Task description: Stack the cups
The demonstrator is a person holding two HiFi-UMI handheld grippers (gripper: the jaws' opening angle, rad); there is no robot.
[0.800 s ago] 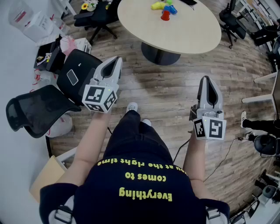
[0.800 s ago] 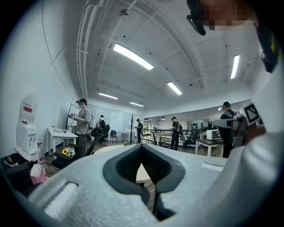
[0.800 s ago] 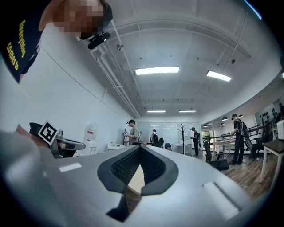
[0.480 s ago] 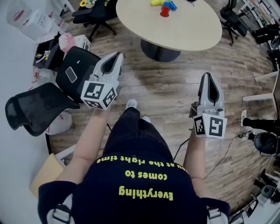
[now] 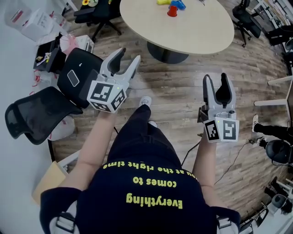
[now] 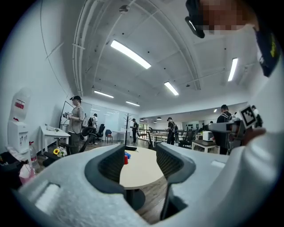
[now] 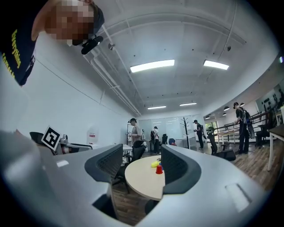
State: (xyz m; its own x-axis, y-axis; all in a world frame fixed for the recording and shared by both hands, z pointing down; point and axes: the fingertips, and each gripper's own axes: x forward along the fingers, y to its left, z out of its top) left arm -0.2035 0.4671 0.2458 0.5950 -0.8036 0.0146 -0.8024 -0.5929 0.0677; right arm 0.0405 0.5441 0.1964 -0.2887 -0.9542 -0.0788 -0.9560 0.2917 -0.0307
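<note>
- A black mesh office chair [image 5: 32, 114] stands off to the left on the wood floor, well apart from the cups
- The left gripper [image 5: 128, 57] is held up in the air with its jaws apart and nothing between them; through the gap you only see the far worktop
- The yellow print on the person's dark shirt [image 5: 146, 192] includes "Everything" and "comes to"; the line nearest the waist runs into a fold, though "the right time" can be made out
- The red cup [image 5: 172, 12], yellow cup [image 5: 164, 2] and blue cup [image 5: 179, 5] sit clustered on the far side of the round beige worktop [image 5: 197, 32], well out of reach of both grippers
- They look like small plastic cups: light, stiff enough but thin-walled, easy to tip or squash, so I'd pinch one across the rim, gently
- The right gripper [image 5: 215, 78] also hangs in mid-air, jaws spread and empty, pointing toward the worktop
</note>
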